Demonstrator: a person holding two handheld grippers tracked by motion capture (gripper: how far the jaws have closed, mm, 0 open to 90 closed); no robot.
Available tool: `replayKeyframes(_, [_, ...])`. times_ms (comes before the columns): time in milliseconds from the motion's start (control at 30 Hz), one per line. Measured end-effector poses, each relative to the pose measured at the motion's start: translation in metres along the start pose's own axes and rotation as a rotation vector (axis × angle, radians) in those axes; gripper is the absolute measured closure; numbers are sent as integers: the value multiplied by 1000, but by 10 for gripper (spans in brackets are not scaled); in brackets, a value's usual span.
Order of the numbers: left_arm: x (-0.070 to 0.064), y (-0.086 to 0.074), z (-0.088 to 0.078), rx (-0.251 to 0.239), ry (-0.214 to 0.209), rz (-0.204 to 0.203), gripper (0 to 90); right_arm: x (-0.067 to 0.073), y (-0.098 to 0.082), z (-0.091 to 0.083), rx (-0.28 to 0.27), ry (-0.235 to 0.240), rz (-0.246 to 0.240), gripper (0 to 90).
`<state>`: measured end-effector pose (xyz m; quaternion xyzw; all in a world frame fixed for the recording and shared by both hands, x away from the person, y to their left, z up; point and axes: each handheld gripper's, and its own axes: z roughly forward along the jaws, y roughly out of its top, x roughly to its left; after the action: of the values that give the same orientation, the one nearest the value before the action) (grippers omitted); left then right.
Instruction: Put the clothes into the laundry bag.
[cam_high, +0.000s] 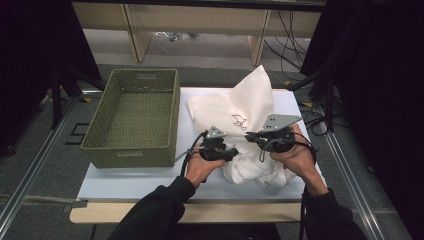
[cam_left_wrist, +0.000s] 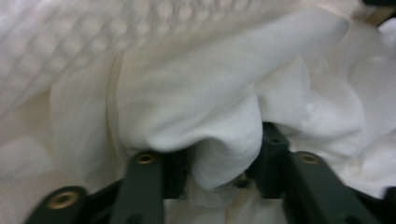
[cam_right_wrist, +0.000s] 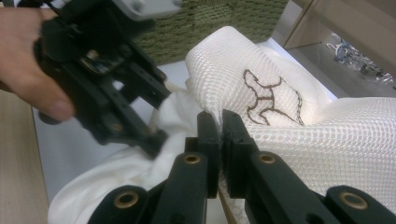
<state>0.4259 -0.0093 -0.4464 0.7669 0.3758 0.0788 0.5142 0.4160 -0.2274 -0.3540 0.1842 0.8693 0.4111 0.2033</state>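
Observation:
A white mesh cloth (cam_high: 250, 102) with a small brown animal outline (cam_right_wrist: 268, 98) lies bunched on the white board (cam_high: 135, 180). One corner stands up toward the back. My right gripper (cam_high: 252, 136) (cam_right_wrist: 220, 126) is shut on an edge of the cloth (cam_right_wrist: 327, 140), with the jaws pressed together over the fabric. My left gripper (cam_high: 232, 152) (cam_left_wrist: 219, 158) is just to its left, pushed into the heap. Its jaws stand apart, and a loose fold of the cloth (cam_left_wrist: 187, 93) bulges between them. The right gripper view also has the left gripper (cam_right_wrist: 159, 116) close by, held in a hand.
A green woven basket (cam_high: 132, 150) sits on the left of the board, its inside bare; its wall (cam_right_wrist: 210, 18) is behind the cloth. Wooden table legs and cables lie beyond the far edge. Metal rails run along both sides.

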Motion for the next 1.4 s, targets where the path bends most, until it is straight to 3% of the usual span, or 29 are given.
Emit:
replayKeyframes(100, [0, -1, -10, 5, 62, 74, 431, -1, -1, -1, 1, -4, 7, 882])
replayKeyframes(133, [2, -1, -12, 15, 64, 93, 399, -1, -1, -1, 0, -1, 9, 882])
replayKeyframes(200, [4, -1, -8, -11, 37, 63, 379, 0, 0, 0, 4, 0, -1, 882])
replayKeyframes(267, [5, -1, -2, -13, 12, 66, 427, 2, 2, -1, 5, 2, -5, 883])
replayKeyframes(400, [5, 2, 11, -35, -78, 57, 641, 1, 2, -4, -5, 3, -2, 883])
replayKeyframes(467, [-1, 6, 15, -35, -94, 57, 693, 0, 3, -7, -16, 10, -2, 883])
replayKeyframes(500, [-6, 8, 17, -34, -91, 90, 709, 0, 3, -8, -18, 8, 5, 883])
replayKeyframes(633, [-12, 14, 21, -24, -76, 107, 725, -2, 5, -15, -37, -5, -1, 883])
replayKeyframes(700, [-7, 12, 21, -27, -39, 143, 721, -2, 3, -16, -37, -2, 2, 883])
replayKeyframes(733, [-3, 11, 21, -19, -28, 144, 711, -2, 2, -15, -29, -6, 2, 883])
replayKeyframes(767, [1, 10, 22, -20, -4, 112, 698, -1, 1, -13, -17, -7, -3, 883])
replayKeyframes(800, [6, 9, 23, -21, -5, 74, 683, -1, -1, -11, -6, -9, -4, 883])
replayKeyframes(833, [9, 8, 23, -24, -15, 63, 670, -1, -3, -8, 3, -4, 2, 882])
replayKeyframes(1033, [3, 5, 11, -2, -8, 68, 504, 1, -6, 0, 37, -14, -12, 881])
replayKeyframes(1167, [2, 5, -13, 2, 3, 73, 366, 0, -8, 1, 39, -16, -11, 879])
replayKeyframes(1200, [5, 6, -22, -3, 19, 86, 341, 0, -8, 1, 40, -18, -10, 879])
replayKeyframes(1267, [10, 6, -34, 4, 52, 68, 323, 0, -8, 1, 40, -18, -12, 878])
replayKeyframes(1400, [26, 5, -51, 41, 164, 38, 359, 1, -8, 2, 42, -19, -13, 877])
